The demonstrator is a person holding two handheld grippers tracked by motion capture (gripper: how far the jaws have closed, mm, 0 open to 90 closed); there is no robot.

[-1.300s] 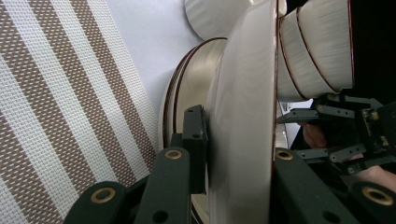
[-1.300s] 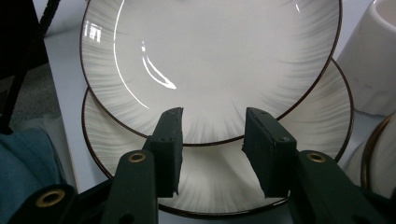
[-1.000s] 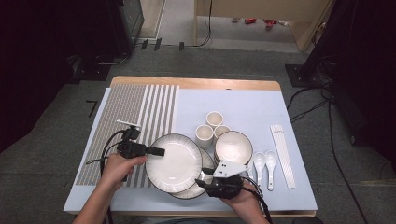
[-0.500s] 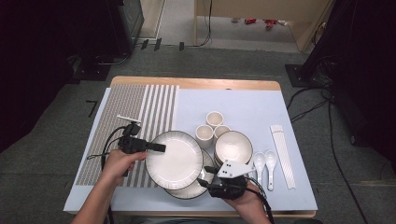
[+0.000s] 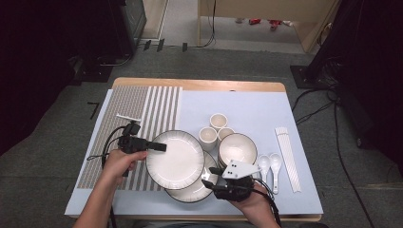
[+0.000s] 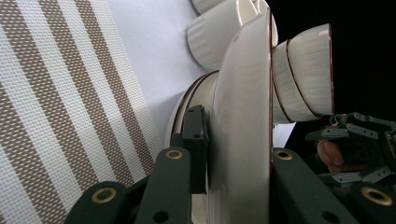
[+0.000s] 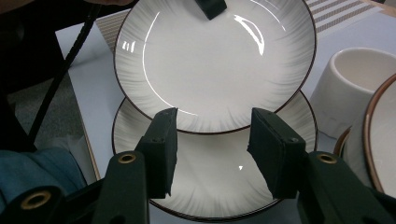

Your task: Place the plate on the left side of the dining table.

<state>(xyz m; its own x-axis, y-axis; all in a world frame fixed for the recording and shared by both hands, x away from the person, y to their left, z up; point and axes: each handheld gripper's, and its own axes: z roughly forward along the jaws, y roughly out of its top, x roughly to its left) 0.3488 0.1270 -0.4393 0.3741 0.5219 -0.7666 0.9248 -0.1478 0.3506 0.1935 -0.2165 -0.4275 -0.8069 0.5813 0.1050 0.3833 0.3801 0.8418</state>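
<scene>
The left gripper [image 5: 159, 147] is pinching the rim of the top plate [image 5: 175, 159]. In the left gripper view its two black jaws sit one on each side of the plate's edge [image 6: 243, 154], pressing on it. That plate is lifted a little and leans over a second plate.

The right gripper [image 5: 207, 183] is near the front of the table. Its jaws stand apart with nothing between them, and they hang just above the lower plate [image 5: 192, 190]. In the right gripper view the lower plate [image 7: 210, 186] lies flat under the jaws, and the top plate [image 7: 210, 65] covers its far part.

So there are two plates that can be seen, both white with a thin dark rim. Each one has faint grey lines around the edge.

Just to the right of the plates is a stack of bowls [image 5: 237, 148]. From the side, in the left gripper view, it looks like two bowls [image 6: 303, 70], but the stack is partly hidden, so I am not sure.

Behind the bowls stand three small white cups [image 5: 218, 121], close together.

Right of the bowls lie two white spoons [image 5: 270, 164], side by side. Further right is a bundle of white chopsticks [image 5: 287, 156]; they are too thin to count.

On the left lies one striped mat [image 5: 142, 109], brown and white. A pale blue cloth [image 5: 252, 104] covers the rest of the wooden table [image 5: 199, 84].
</scene>
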